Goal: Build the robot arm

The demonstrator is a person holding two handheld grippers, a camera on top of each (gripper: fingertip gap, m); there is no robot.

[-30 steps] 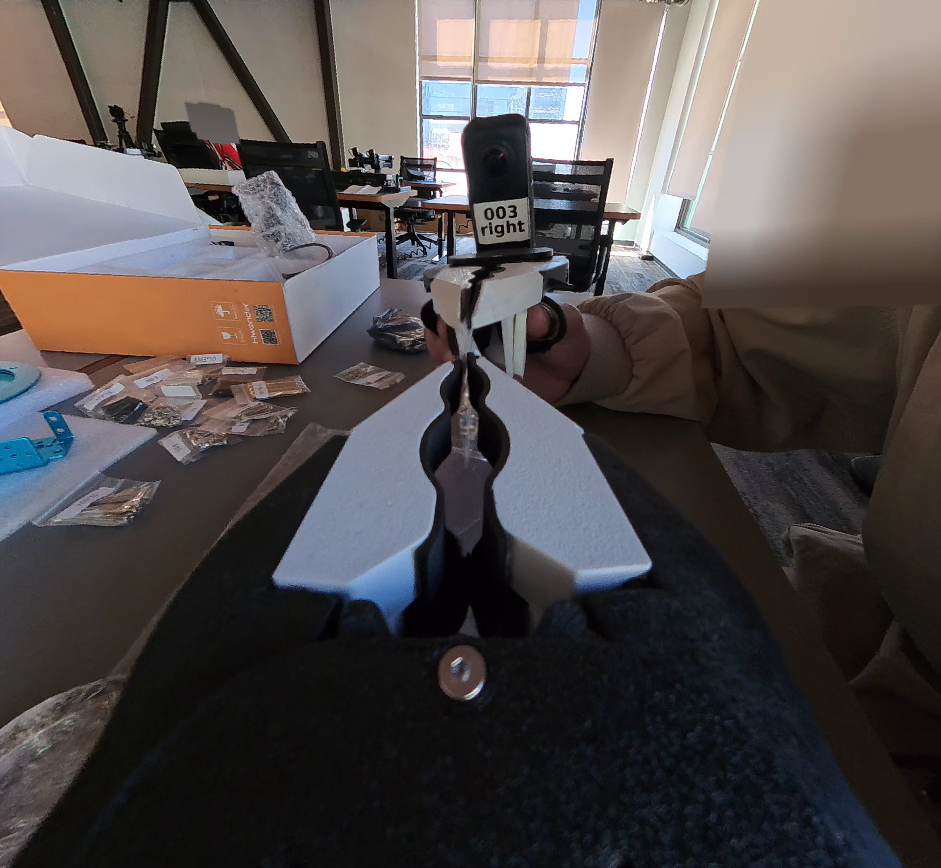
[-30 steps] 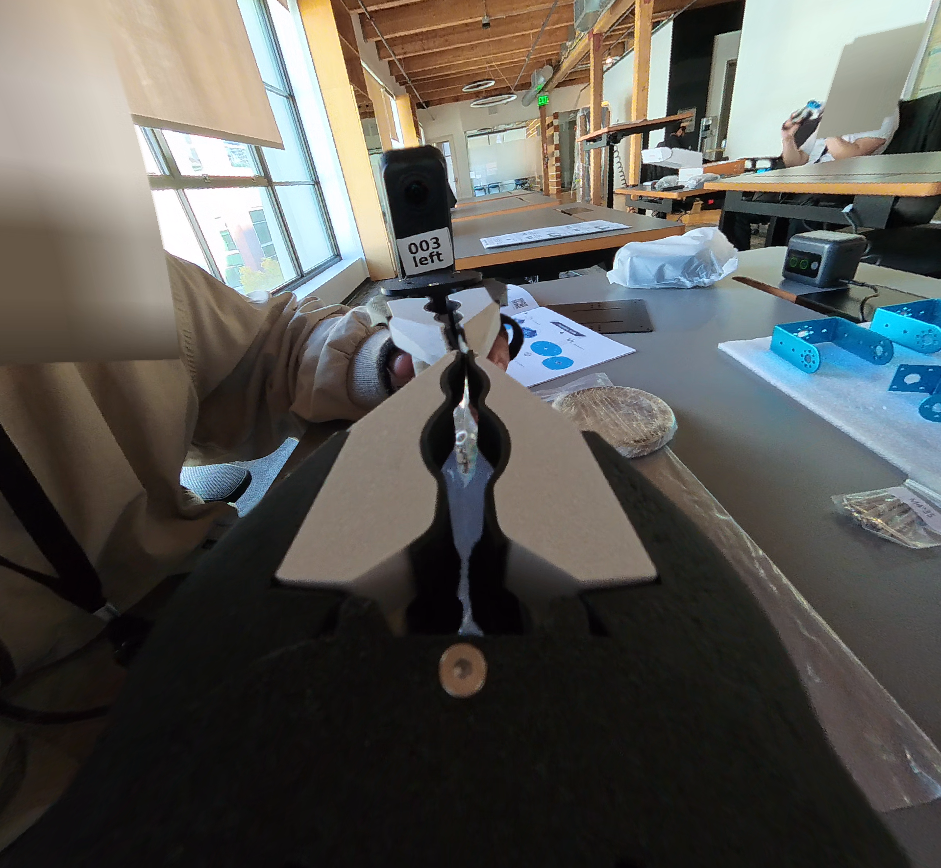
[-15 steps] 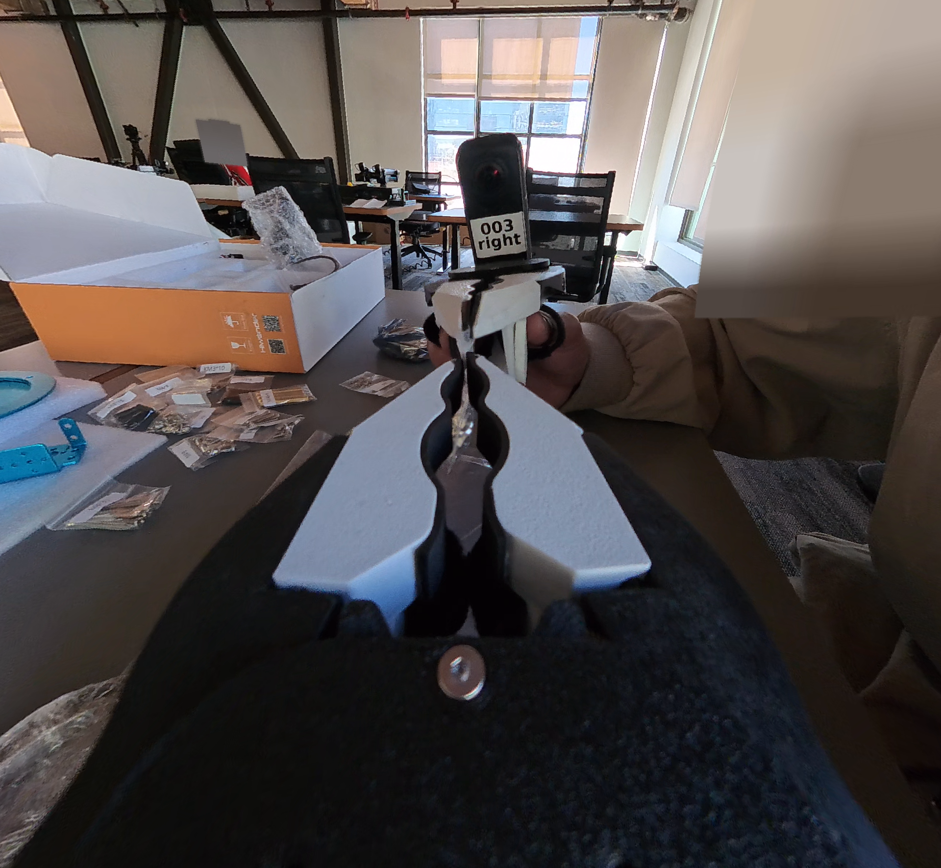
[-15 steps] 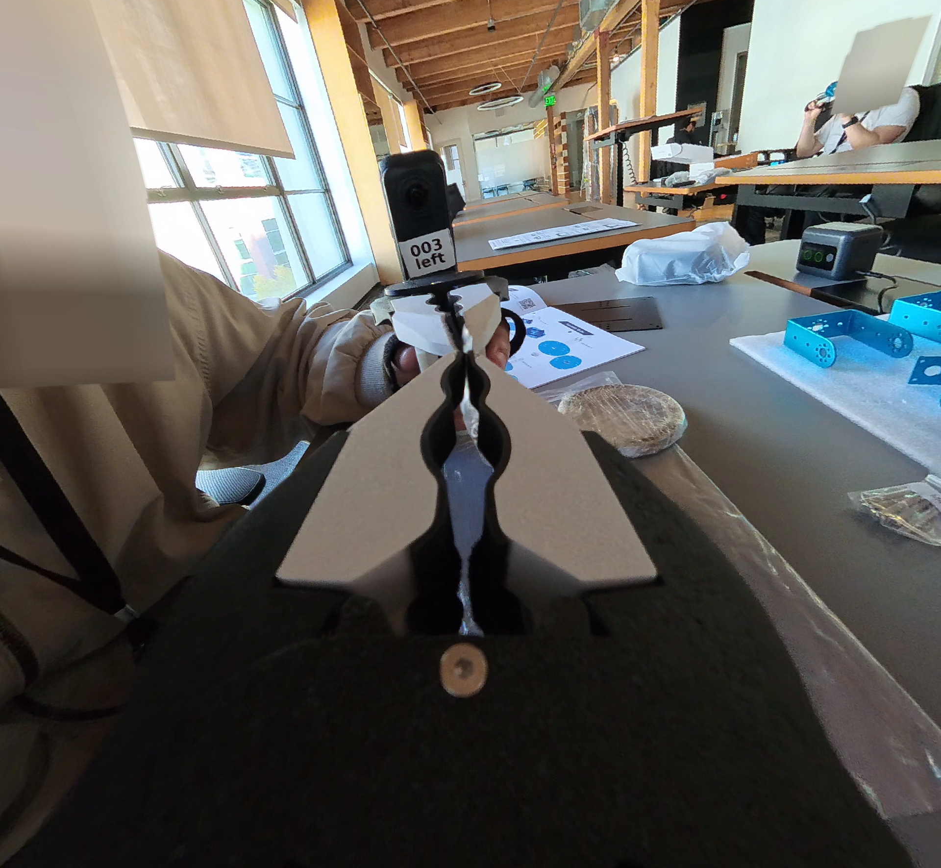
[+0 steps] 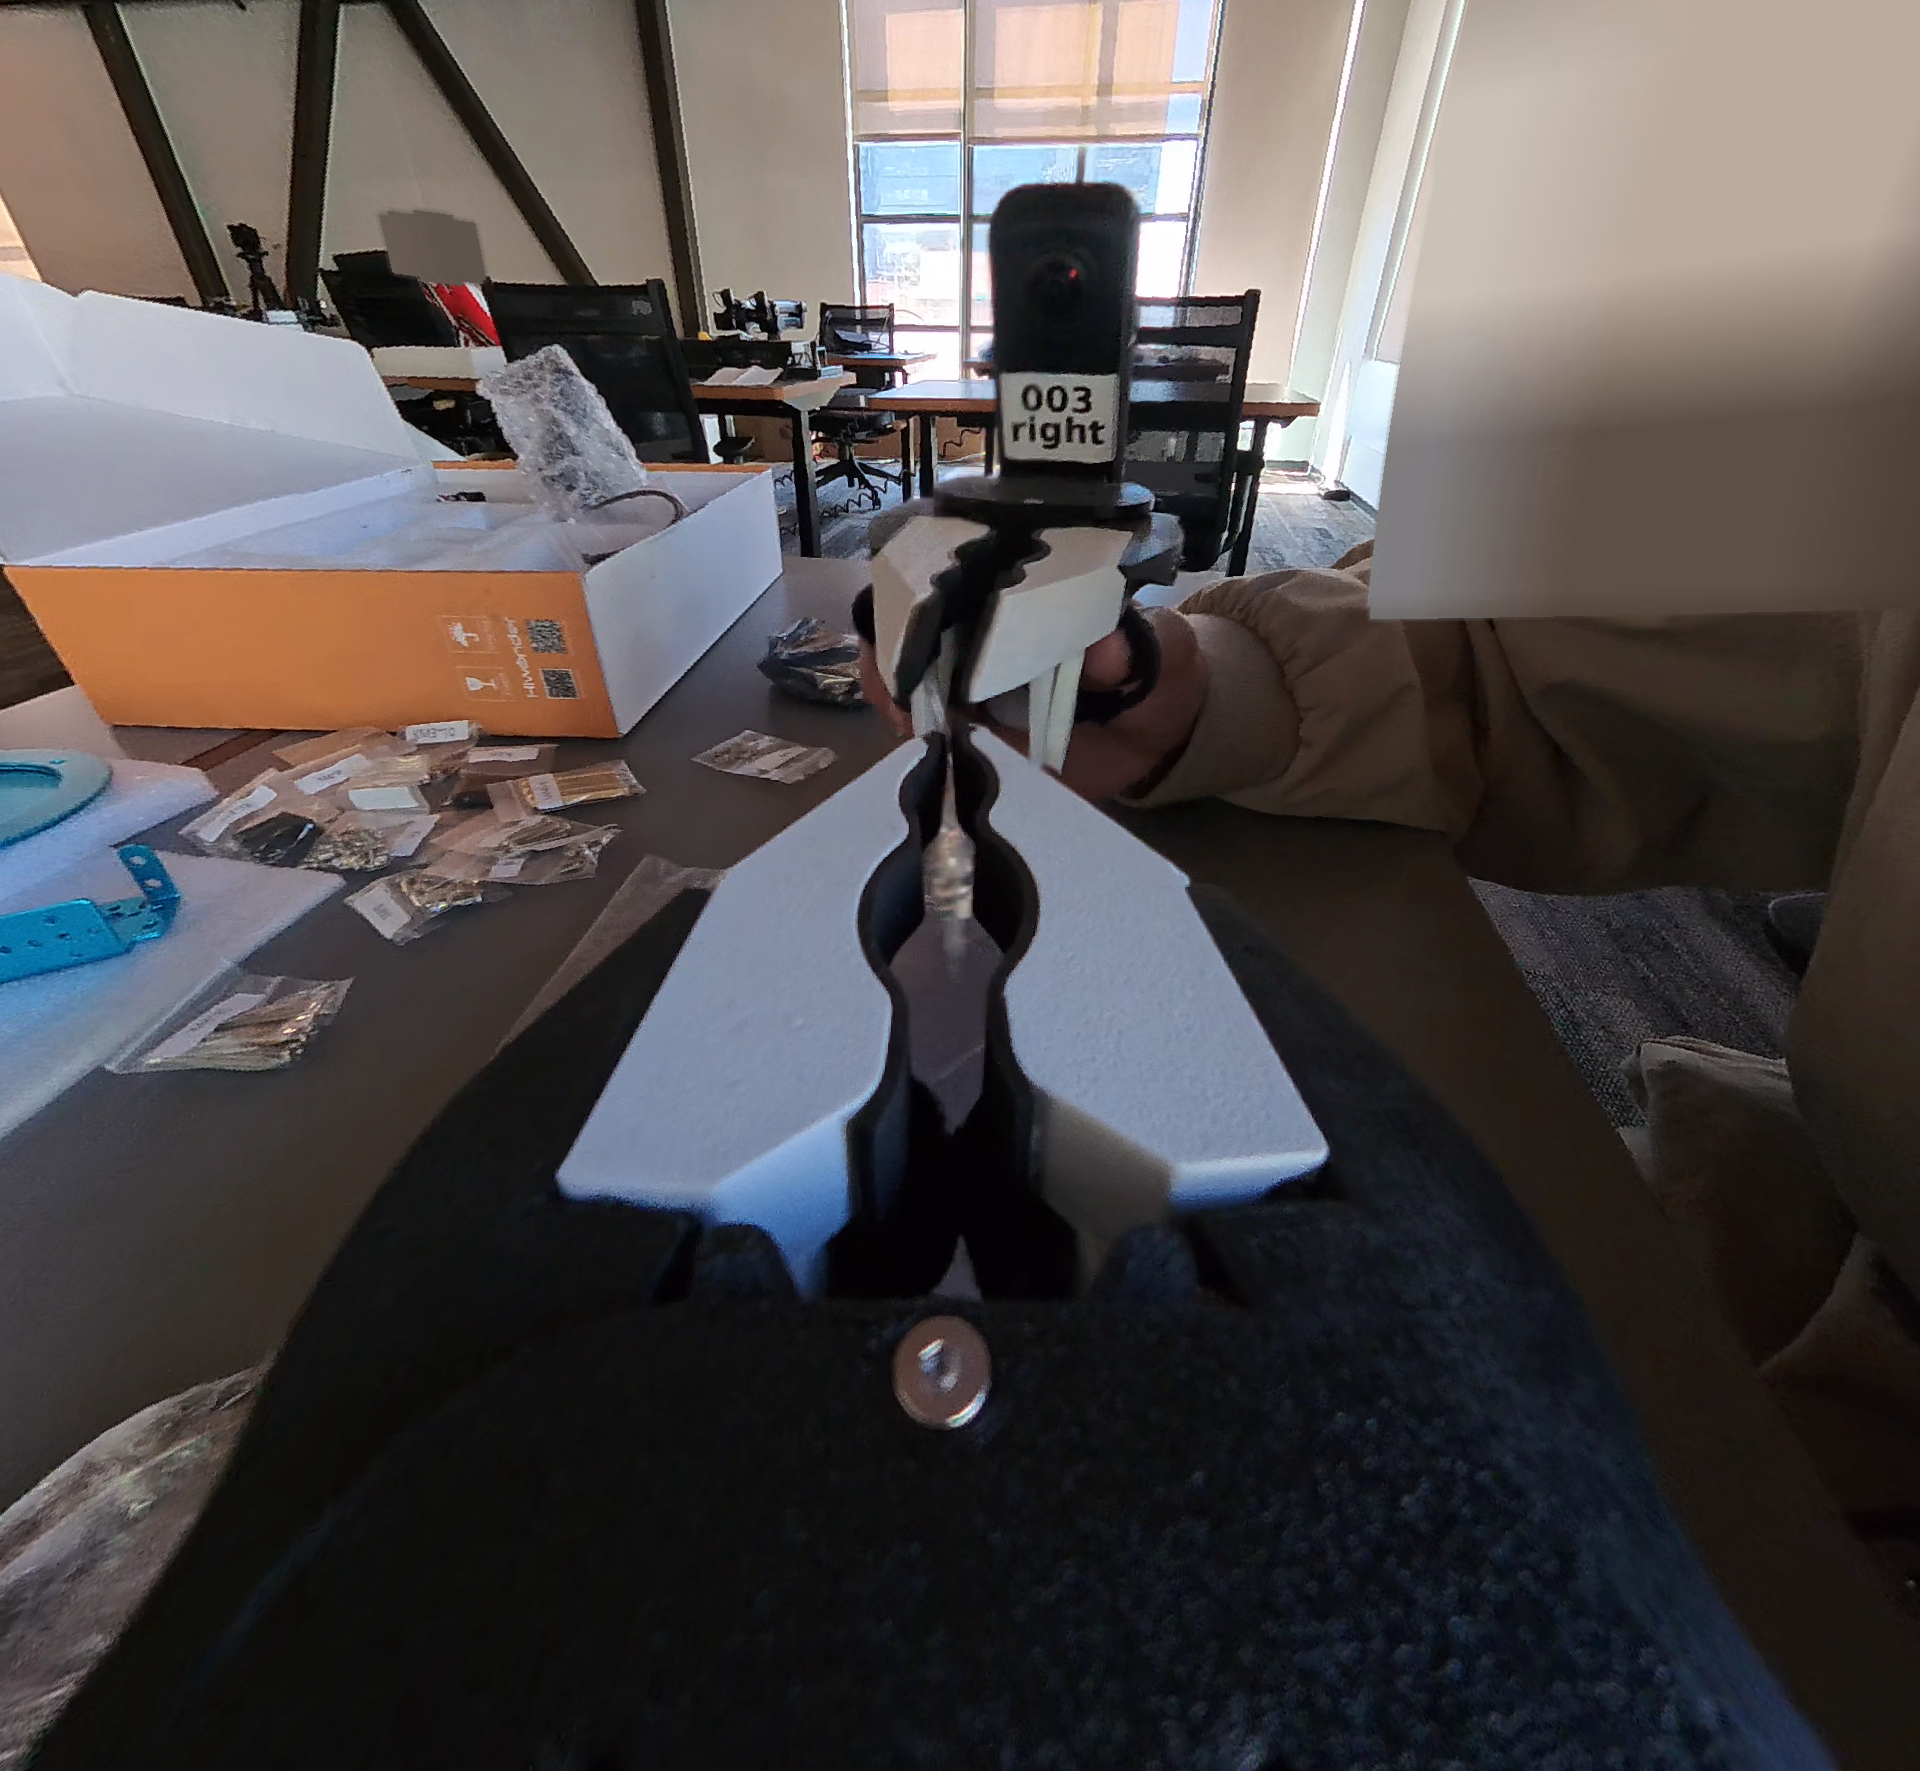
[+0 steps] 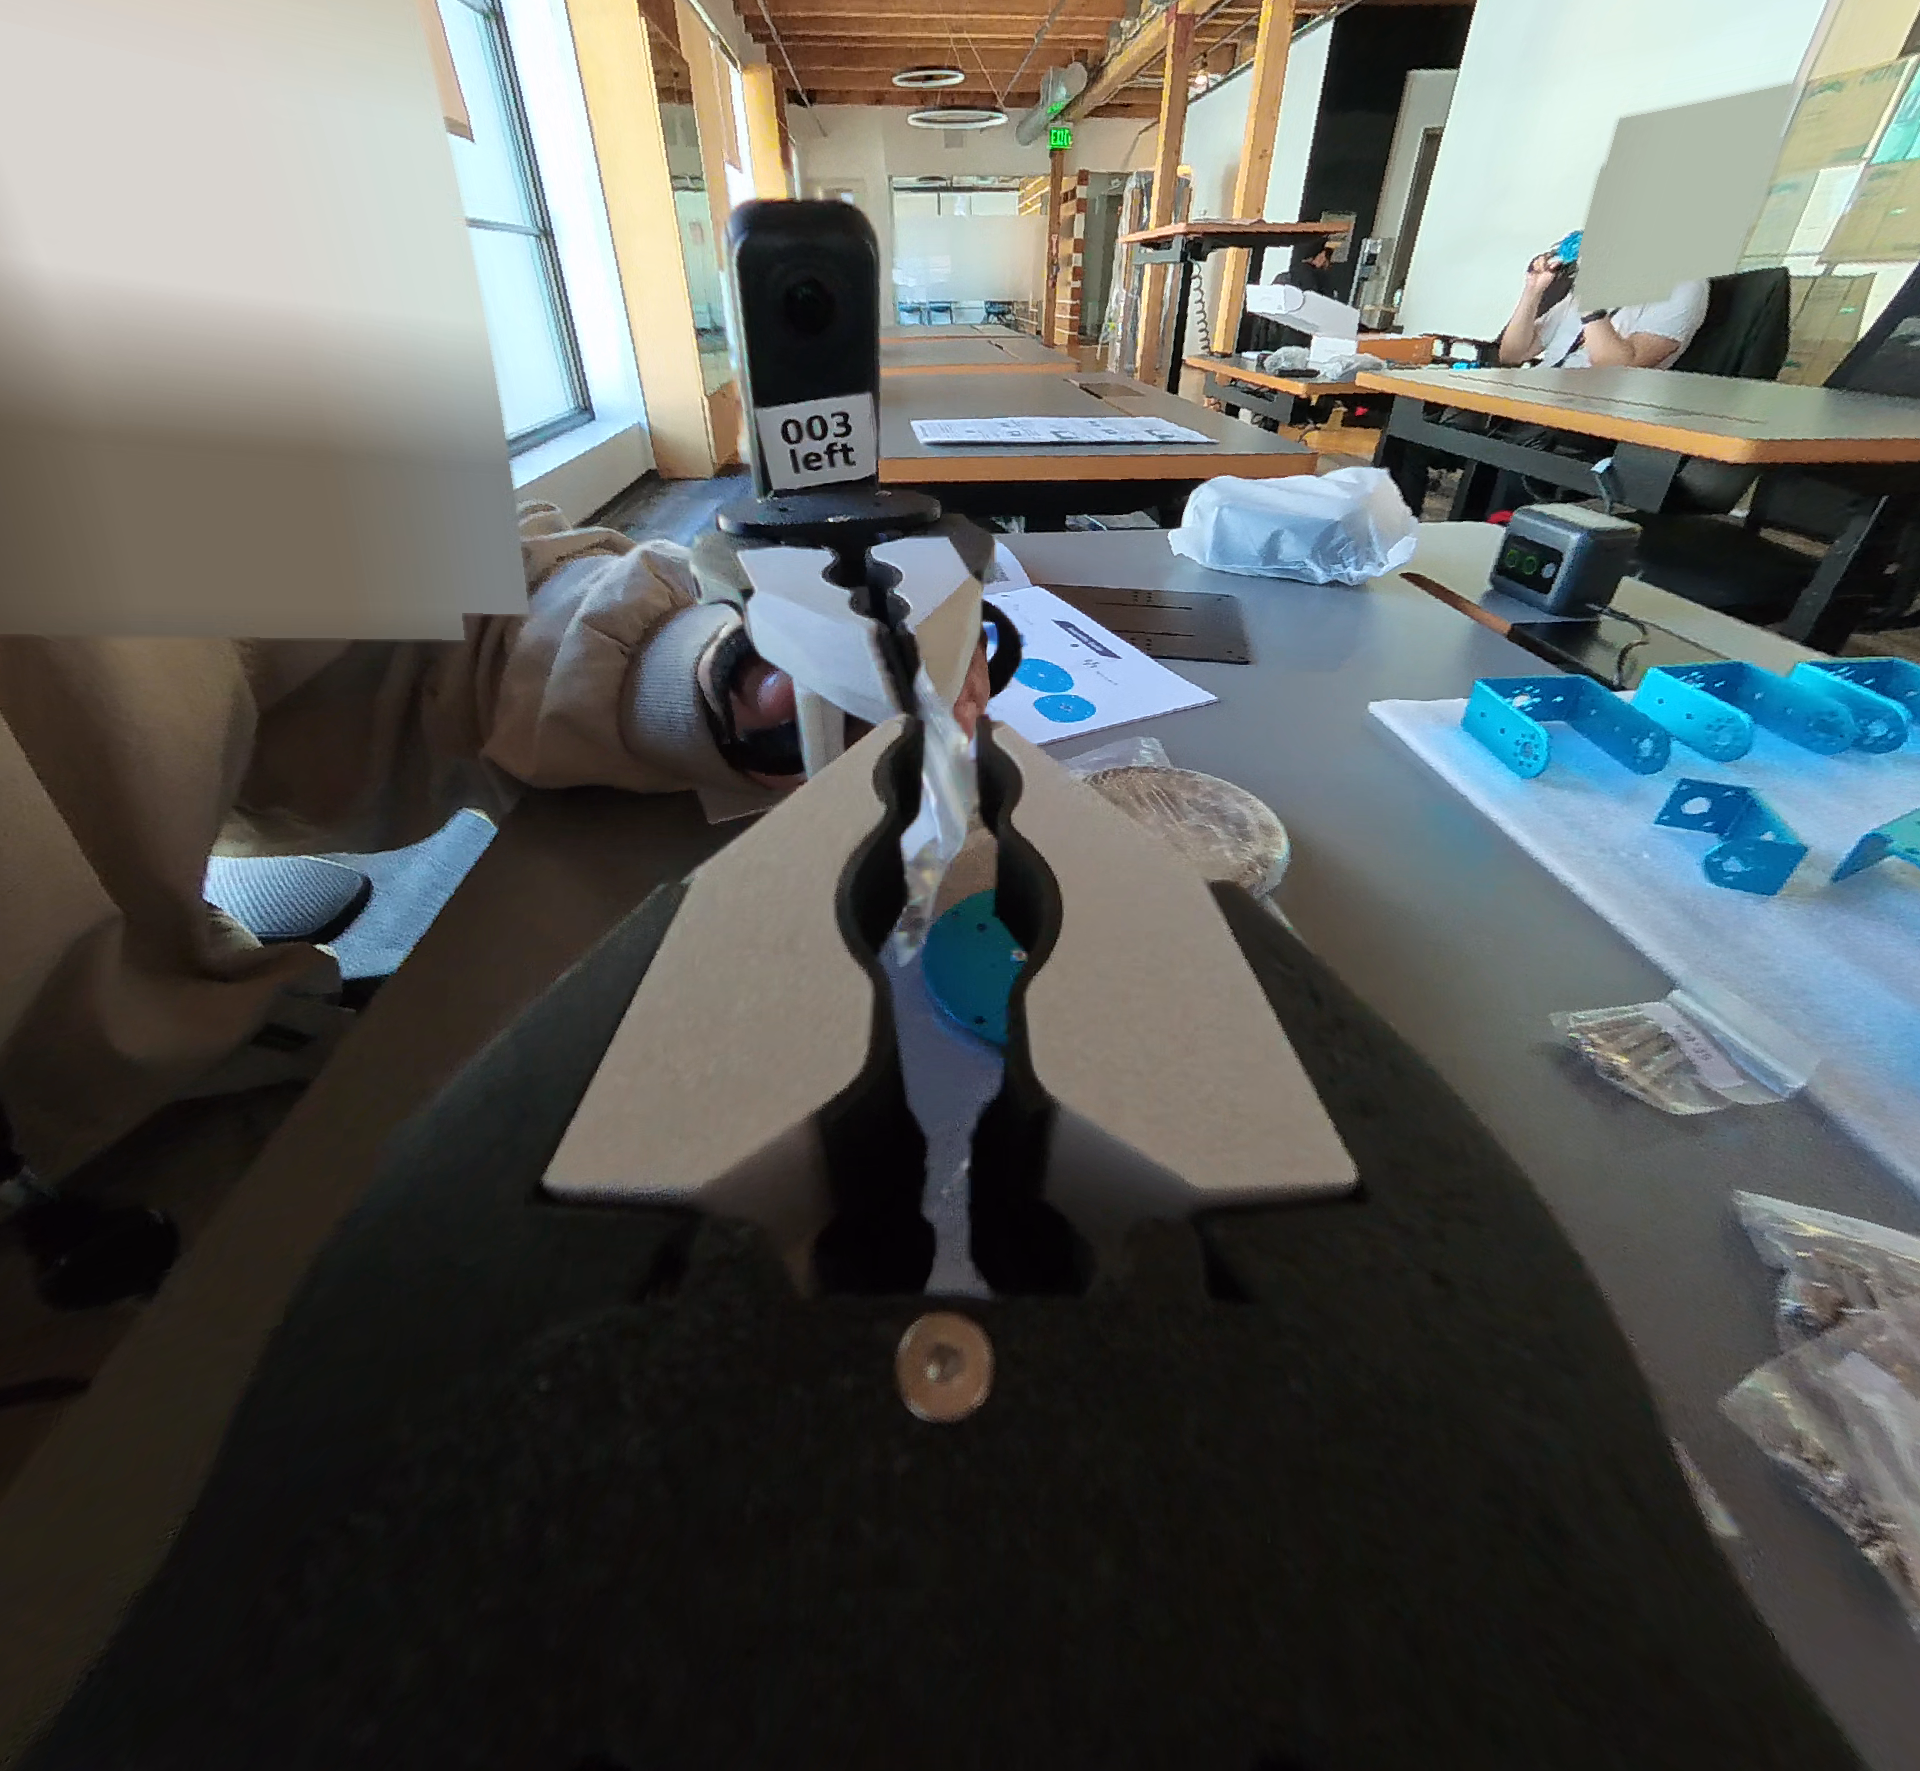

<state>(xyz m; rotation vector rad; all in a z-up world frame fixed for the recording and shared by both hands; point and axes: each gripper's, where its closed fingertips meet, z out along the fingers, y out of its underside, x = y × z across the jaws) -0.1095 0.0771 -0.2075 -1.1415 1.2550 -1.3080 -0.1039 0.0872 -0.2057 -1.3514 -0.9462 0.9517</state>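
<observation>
Clear plastic bag [image 6: 940,822] pinched between both closed grippers' jaws.

Packets [image 5: 436,828] left — brackets [image 6: 1662,724] right

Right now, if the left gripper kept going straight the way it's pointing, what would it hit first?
The right gripper, probably. It faces the left gripper nearly tip to tip, both shut on the same clear bag stretched between them. The gap looks very small, though depth is hard to judge.
</observation>
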